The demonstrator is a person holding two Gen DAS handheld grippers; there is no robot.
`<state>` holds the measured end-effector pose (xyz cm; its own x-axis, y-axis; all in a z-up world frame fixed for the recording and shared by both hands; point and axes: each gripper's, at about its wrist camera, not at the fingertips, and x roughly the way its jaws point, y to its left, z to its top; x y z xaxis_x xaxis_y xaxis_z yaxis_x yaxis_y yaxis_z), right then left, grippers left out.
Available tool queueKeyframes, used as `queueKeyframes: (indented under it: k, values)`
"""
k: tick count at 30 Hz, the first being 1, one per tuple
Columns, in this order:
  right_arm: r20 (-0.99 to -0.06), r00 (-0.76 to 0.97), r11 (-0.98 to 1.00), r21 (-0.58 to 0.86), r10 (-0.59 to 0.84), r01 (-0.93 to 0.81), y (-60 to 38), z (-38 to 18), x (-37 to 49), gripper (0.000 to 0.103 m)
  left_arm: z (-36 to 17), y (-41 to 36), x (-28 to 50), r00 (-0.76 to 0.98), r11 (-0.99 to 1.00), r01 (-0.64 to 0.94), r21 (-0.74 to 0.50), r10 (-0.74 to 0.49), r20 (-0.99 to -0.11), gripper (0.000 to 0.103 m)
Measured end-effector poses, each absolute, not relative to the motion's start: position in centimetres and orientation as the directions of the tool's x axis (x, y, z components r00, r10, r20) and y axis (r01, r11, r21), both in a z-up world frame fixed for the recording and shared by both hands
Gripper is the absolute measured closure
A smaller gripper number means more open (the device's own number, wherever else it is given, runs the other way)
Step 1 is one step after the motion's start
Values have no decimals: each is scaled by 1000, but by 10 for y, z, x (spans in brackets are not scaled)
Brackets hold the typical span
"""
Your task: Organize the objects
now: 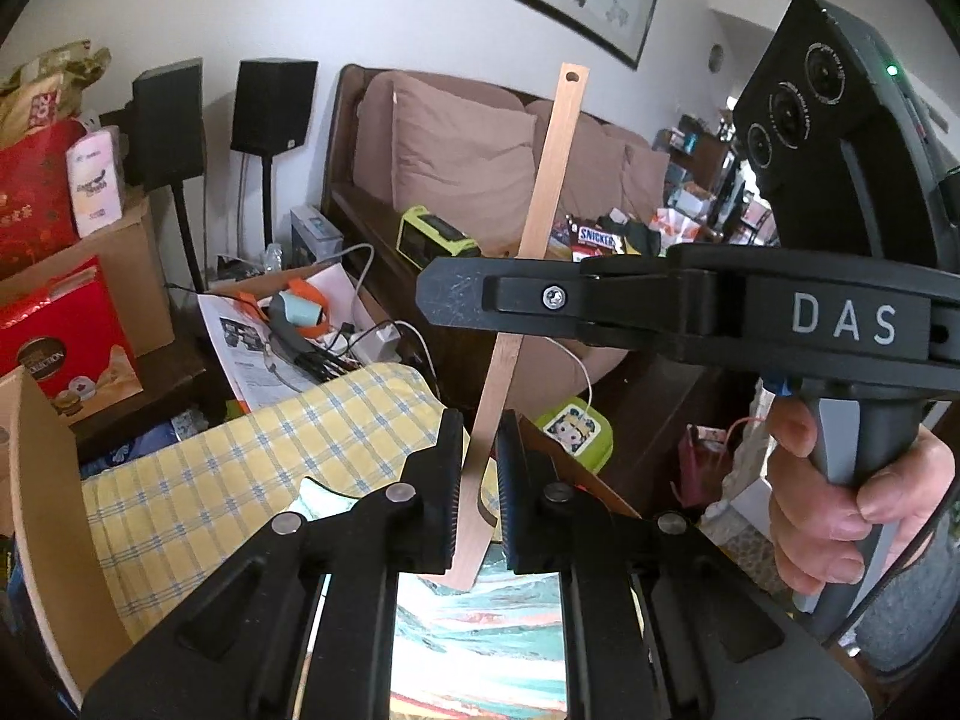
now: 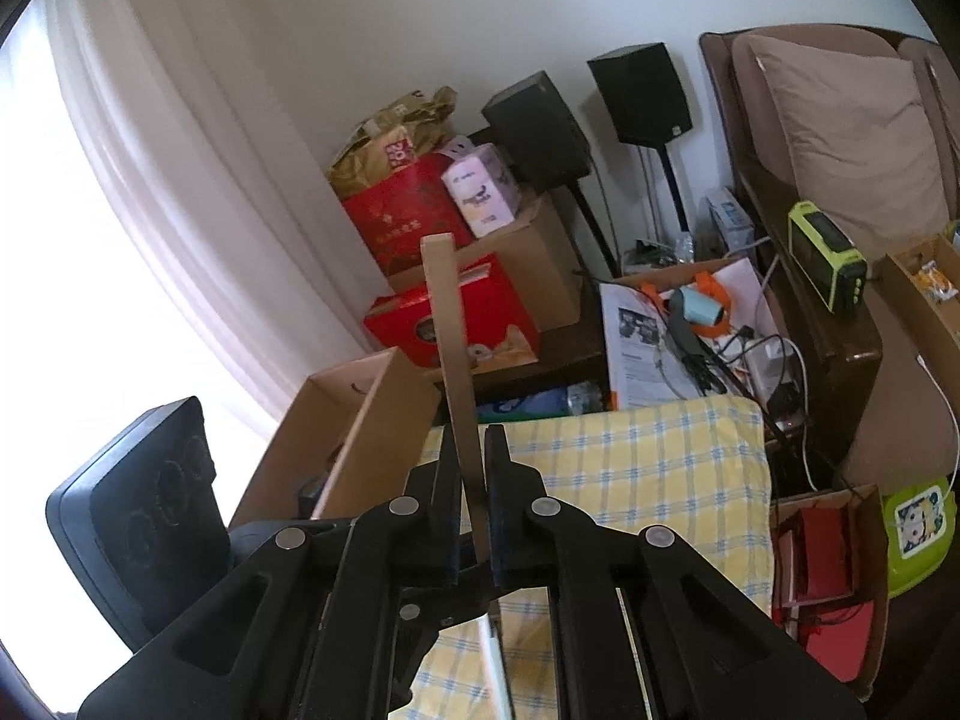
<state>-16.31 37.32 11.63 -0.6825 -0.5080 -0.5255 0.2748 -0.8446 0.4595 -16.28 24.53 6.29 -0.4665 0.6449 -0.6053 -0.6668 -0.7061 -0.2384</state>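
Slippage looks the main risk: wooden strip is pinched by both tools at once, right gripper clamped on it, left gripper closing loosely round its lower end (contact on one pad unclear). Uneven release could drop it onto the checked cloth. Long axis near upright, holed end uppermost.
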Motion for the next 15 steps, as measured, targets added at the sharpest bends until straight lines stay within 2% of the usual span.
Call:
queueKeyframes:
  k: [5, 15]
  values:
    - [-512, -686, -845, 432, -517, 314, 353, 139, -159, 97, 86, 225, -158, -495, -717, -654, -241, 646, -581, 93]
    - [-454, -681, -813, 414, -575, 410, 304, 185, -151, 97, 140, 178, -142, -590, -768, -620, -161, 592, -550, 93]
